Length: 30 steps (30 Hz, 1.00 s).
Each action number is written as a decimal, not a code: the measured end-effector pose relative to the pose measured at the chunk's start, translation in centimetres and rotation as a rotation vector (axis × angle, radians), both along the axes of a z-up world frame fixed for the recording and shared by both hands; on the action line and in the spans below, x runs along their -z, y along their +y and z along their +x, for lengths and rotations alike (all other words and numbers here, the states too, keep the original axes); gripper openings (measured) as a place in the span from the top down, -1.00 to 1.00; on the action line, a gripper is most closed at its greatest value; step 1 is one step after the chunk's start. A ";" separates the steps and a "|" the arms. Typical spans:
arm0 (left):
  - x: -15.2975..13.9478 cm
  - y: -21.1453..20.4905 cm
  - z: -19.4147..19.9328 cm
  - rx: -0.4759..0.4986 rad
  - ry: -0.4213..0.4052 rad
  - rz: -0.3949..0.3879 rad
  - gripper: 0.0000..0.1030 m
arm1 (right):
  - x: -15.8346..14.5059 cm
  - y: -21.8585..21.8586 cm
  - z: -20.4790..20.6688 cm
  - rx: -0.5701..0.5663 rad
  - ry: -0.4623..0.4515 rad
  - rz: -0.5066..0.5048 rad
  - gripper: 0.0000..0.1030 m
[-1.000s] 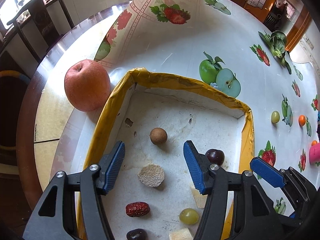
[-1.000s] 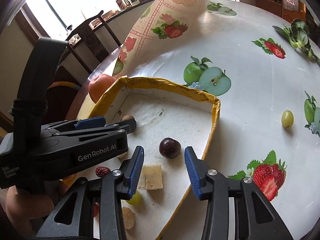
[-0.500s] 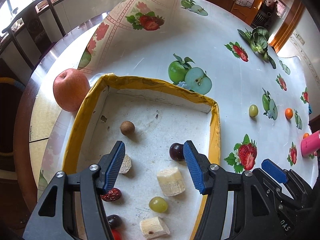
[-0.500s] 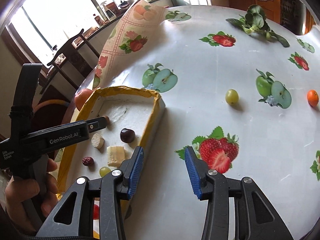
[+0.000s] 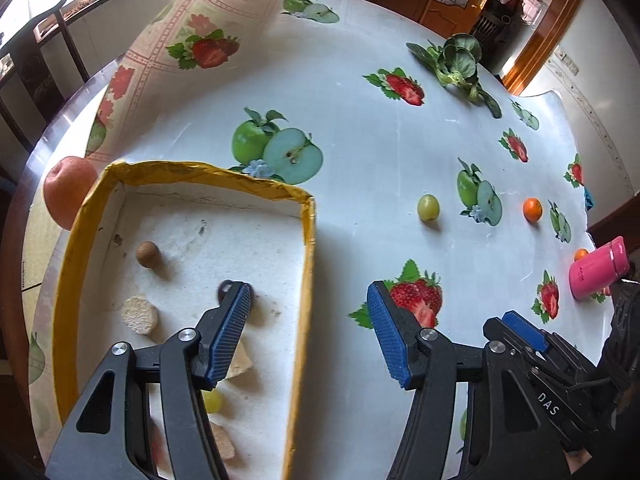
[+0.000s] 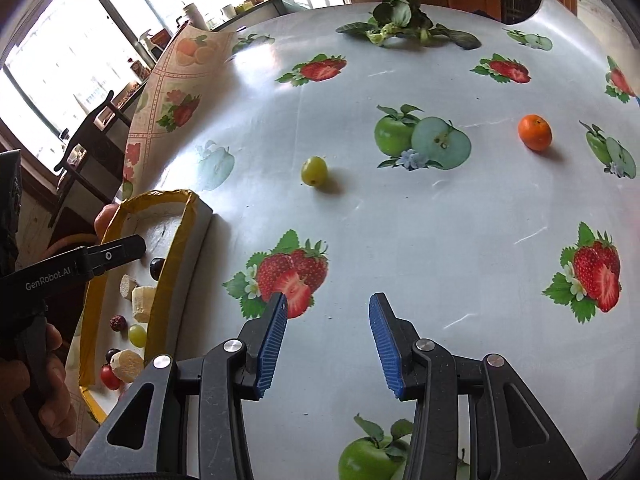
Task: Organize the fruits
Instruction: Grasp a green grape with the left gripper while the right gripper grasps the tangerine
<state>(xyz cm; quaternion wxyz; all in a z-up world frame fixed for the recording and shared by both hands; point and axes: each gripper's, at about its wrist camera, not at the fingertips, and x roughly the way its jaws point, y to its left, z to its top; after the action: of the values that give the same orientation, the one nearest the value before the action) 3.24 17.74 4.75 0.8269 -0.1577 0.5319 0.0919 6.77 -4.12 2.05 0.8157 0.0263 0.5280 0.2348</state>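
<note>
While the left claw [image 5: 308, 334] hangs with jaws apart and empty straddling the yellow-rimmed tray's [image 5: 308, 264] right wall, left wrist view shows a brown round fruit [image 5: 147, 254], a dark cherry [image 5: 224, 289] and a round slice [image 5: 140, 314] inside; a green grape [image 5: 428, 207] and a small orange [image 5: 532, 209] lie out on the tabletop [image 5: 360, 128]. Right wrist view: right claw [image 6: 328, 340] apart, empty, over a printed strawberry; grape [image 6: 314, 171] ahead, long axis roughly upright in frame; orange [image 6: 535, 132] far right; tray [image 6: 176, 264] at left.
</note>
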 end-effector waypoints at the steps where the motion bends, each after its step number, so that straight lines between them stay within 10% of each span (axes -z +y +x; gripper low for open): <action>1: 0.1 -0.8 0.5 0.013 0.000 -0.007 -0.16 | 0.1 -0.6 0.4 0.013 0.000 0.001 0.14; 27: 6.0 -7.9 12.3 0.059 0.045 -0.023 -0.14 | 2.3 -9.4 16.2 0.230 -0.105 -0.143 -0.16; 30: 5.8 -7.8 12.6 0.078 0.034 -0.017 0.50 | 2.7 -9.7 16.6 0.234 -0.130 -0.161 -0.03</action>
<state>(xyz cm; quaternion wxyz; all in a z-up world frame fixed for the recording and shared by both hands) 15.82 9.95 -1.09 0.8192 -0.1423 0.5526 0.0578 23.35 -13.80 -0.70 0.8694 0.0068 0.4845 0.0965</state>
